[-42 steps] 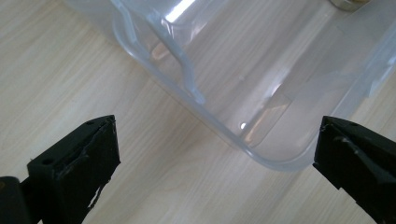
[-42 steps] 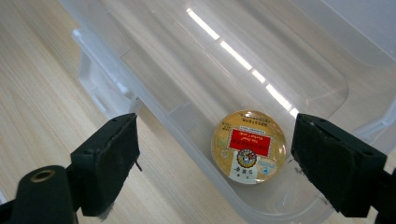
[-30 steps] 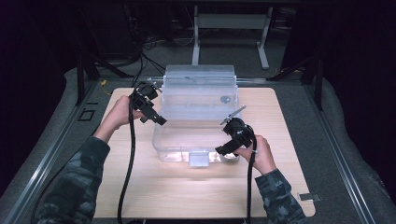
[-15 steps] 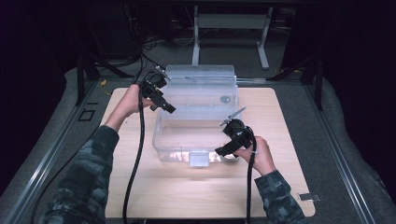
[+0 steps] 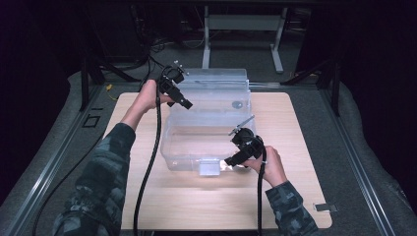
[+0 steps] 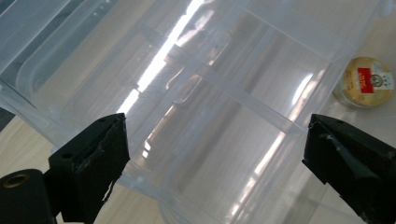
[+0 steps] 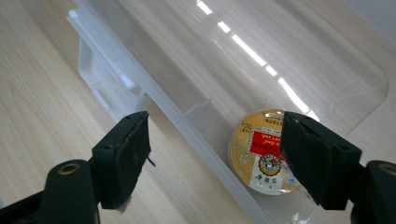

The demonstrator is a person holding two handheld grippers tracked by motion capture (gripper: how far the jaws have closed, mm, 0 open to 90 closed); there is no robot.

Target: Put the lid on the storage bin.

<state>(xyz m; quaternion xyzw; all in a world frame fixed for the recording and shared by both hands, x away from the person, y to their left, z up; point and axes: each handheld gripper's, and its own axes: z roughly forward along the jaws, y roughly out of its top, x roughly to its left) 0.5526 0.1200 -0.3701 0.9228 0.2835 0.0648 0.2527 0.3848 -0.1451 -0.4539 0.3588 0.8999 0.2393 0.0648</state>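
The left gripper (image 5: 183, 102) is hanging above the far left part of the clear plastic bin (image 5: 206, 142), its jaws standing wide apart with nothing between them, and the left hand (image 5: 147, 96) is gripping it from behind, the black cable (image 5: 150, 162) trailing down from it over the wooden board (image 5: 295, 147). Looking along those jaws, the left gripper view is showing the raised transparent lid (image 6: 196, 93) just ahead, glare streaking across it, and off past the right jaw a small round tin with a gold and red label (image 6: 366, 81) is sitting inside the bin. Over on the other side, the right gripper (image 5: 235, 160) is resting at the near right rim of the bin, beside the white latch (image 5: 209, 167) at the front wall, the right hand (image 5: 270, 164) wrapped around its handle. Its jaws are spread too, clamping nothing; in the right gripper view the bin's rim (image 7: 196, 126) is running diagonally between them, and the tin (image 7: 264, 151) is lying just under the right jaw, on the bin floor beyond the rim. Bare board is lying beneath the left jaw, outside the bin.
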